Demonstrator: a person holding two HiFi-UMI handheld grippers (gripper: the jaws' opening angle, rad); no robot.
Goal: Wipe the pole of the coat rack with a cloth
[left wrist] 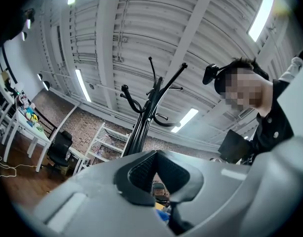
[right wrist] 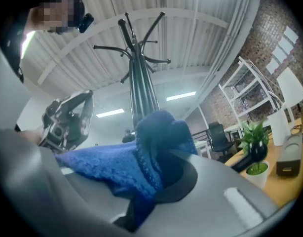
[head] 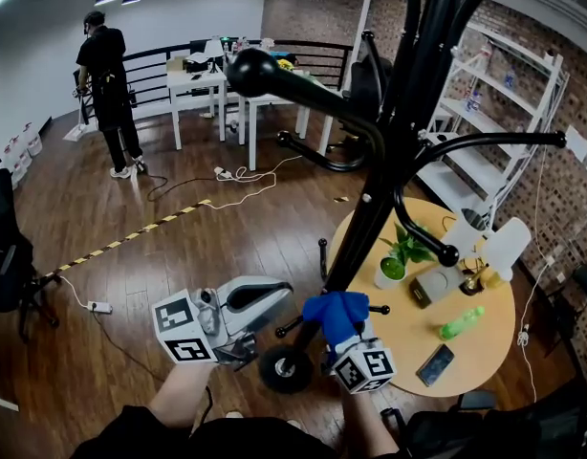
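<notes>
Pole (head: pixel 372 220) of the coat rack: black and upright, standing just beside the round table (head: pixel 408 340). The blue cloth (head: pixel 336 312) is at the pole's lower part; contact looks likely but is unconfirmed. The right gripper (right wrist: pixel 159 179) has its jaws clamped on the bunched folds, judged to put padding against the pole. The left gripper (left wrist: pixel 159 172) has its jaws together and empty, and is held aside, apparently idle.
</notes>
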